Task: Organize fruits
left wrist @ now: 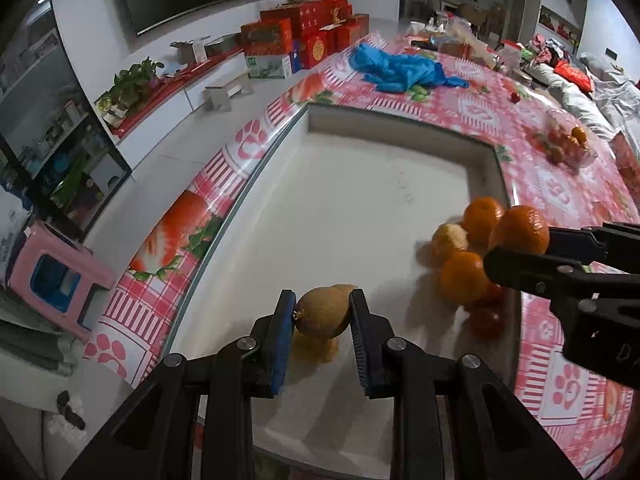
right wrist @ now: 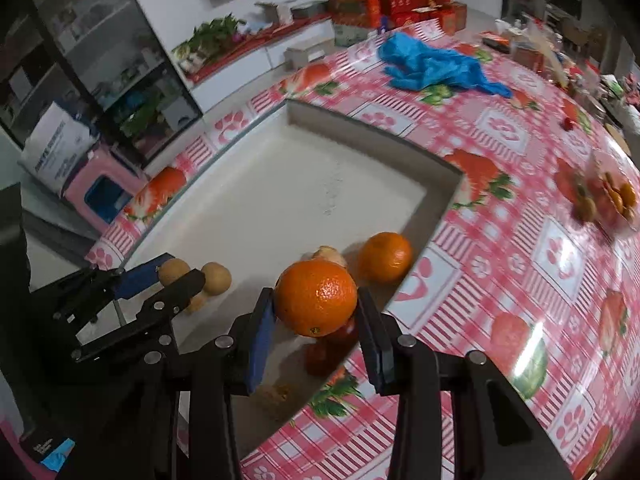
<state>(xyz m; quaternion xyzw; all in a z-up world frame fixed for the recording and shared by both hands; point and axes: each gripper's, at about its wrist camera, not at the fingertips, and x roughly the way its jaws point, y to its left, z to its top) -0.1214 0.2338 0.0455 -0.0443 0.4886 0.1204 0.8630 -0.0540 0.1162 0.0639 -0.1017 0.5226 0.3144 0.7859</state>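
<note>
fruits are already in both grippers, and the white tray (left wrist: 340, 208) is the landmark for where each goes.

left wrist view: the left gripper (left wrist: 323, 312) is clamped narrow on a small brown fruit (left wrist: 320, 314), held above the near part of the tray with a second brown fruit just behind it. the tray's bare middle lies ahead of this gripper. at the tray's right edge sits a pile of oranges (left wrist: 464, 248), and the right gripper (left wrist: 520, 246) comes in over that pile gripping an orange (left wrist: 520, 230).

right wrist view: the right gripper (right wrist: 316, 300) holds the orange (right wrist: 316, 298) between its pads, above the tray's near right corner; one loose orange (right wrist: 385, 257) lies just beyond it on the tray. the left gripper (right wrist: 172, 276) is nearer the tray's left side, beside the brown fruits (right wrist: 216, 278). so i judge oranges belong on the right and brown fruit on the left.
</note>
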